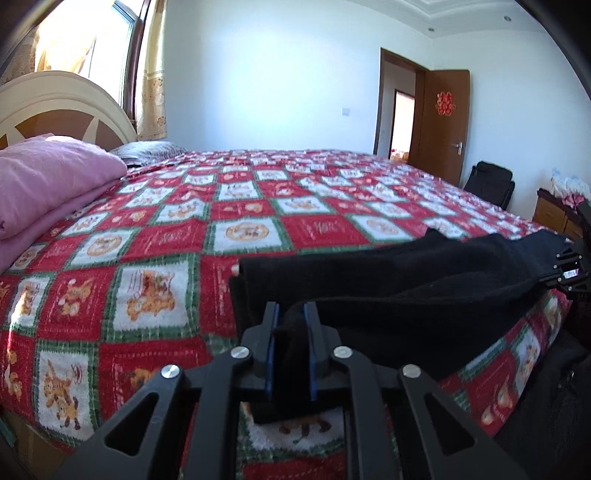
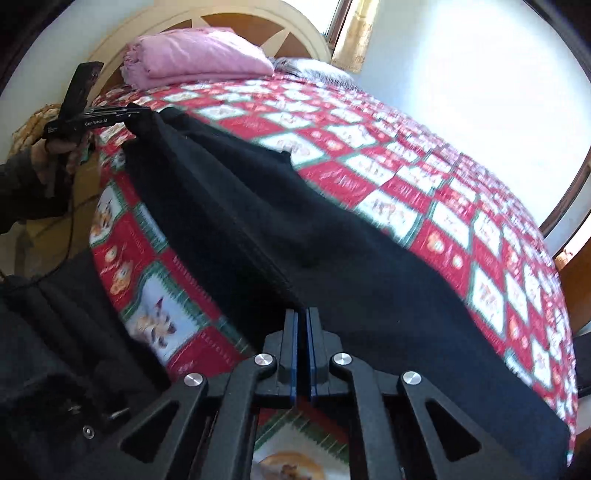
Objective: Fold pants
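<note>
A bedroom with pale white walls. A bed fills most of the room, covered by a red, white and green checked bedspread. A folded pink quilt lies near the cream headboard. Bright daylight pours through a window with yellow patterned curtains. A brown wooden door stands open.
</note>
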Demonstrator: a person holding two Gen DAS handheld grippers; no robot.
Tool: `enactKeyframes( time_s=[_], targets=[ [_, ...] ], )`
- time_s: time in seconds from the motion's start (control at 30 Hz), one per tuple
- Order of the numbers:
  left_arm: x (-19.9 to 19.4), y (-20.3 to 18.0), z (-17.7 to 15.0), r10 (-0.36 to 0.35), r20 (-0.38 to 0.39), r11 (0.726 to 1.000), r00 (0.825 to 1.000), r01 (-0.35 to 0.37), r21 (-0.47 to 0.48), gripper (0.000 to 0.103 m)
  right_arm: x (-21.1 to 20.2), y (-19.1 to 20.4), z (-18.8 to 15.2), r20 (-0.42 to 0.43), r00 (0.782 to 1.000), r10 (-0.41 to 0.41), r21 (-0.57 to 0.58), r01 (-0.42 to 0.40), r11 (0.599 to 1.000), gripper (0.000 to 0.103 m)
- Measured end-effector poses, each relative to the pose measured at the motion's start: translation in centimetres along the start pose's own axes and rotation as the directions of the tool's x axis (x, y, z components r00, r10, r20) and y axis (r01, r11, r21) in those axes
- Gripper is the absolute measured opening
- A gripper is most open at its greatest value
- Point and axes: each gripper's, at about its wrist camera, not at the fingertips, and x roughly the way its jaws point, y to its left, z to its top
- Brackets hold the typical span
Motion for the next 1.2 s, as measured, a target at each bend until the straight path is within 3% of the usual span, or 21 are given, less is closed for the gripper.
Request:
enactKeyframes(
  time_s=[0.03, 0.17, 0.23, 0.37, 0.43, 0.57, 0.8, 0.87, 0.9, 1.07, 1.2],
  targets=[
    [0.0, 0.3, -0.4, 0.004, -0.011, 1.000, 1.000, -0.004, -0.006, 0.022, 0.7, 0.1, -0.4, -0.018, 1.000, 0.004, 0.002, -0.004, 1.000, 0.004],
    [-1.7, 2.1, -0.8, 0.009, 0.001, 0.999, 1.000, -0.009, -0.048, 0.057, 2.0, 0.4, -1.3, -0.046, 0.998, 0.033, 0.025, -0.031, 0.999, 0.004],
    [-2.8, 3.1, -1.0, 0.026, 0.006, 0.998, 1.000, -0.026, -0.061, 0.063, 1.8, 0.3, -1.3, -0.042, 0.998, 0.039, 0.028, -0.038, 0.999, 0.004],
    [-4.6, 5.9, -1.5, 0.102, 0.013, 0.982, 0.995, -0.099, -0.159, 0.062, 1.4, 0.5, -1.5, -0.035, 0.999, 0.037, 0.023, -0.036, 0.999, 0.004],
    [-5.5, 6.6, -1.4, 0.110, 0.047, 0.972, 0.993, -0.098, -0.213, 0.062, 0.9, 0.6, -1.6, -0.019, 0.999, 0.035, 0.023, -0.035, 0.999, 0.004],
    [-5.4, 5.4, -0.5, 0.109, 0.069, 0.971, 0.992, -0.092, -0.221, 0.062, 1.2, 0.5, -1.6, -0.032, 0.999, 0.024, 0.021, -0.023, 1.000, 0.004],
    [-0.9, 1.4, -0.5, 0.048, -0.066, 0.987, 0.997, -0.057, -0.152, 0.059, 1.6, 1.0, -1.8, -0.067, 0.998, 0.013, -0.007, -0.014, 1.000, 0.005],
    [0.0, 1.4, -0.5, 0.032, -0.083, 0.984, 0.996, -0.046, -0.172, 0.042, 1.7, 0.8, -2.0, -0.067, 0.998, 0.018, -0.003, -0.018, 1.000, 0.006],
    [0.5, 1.5, -0.4, 0.028, -0.092, 0.982, 0.995, -0.045, -0.182, 0.041, 1.8, 0.8, -2.0, -0.064, 0.998, 0.019, -0.002, -0.019, 1.000, 0.006],
    [1.5, 2.0, 1.1, 0.028, -0.077, 0.974, 0.997, -0.044, -0.224, 0.041, 2.0, 1.1, -2.0, -0.062, 0.998, 0.000, -0.014, -0.001, 1.000, 0.006],
    [3.4, 2.1, 1.9, 0.034, -0.116, 0.971, 0.993, -0.060, -0.233, 0.040, 2.0, 1.1, -2.0, -0.059, 0.998, -0.004, -0.013, 0.003, 1.000, 0.006]
  ],
)
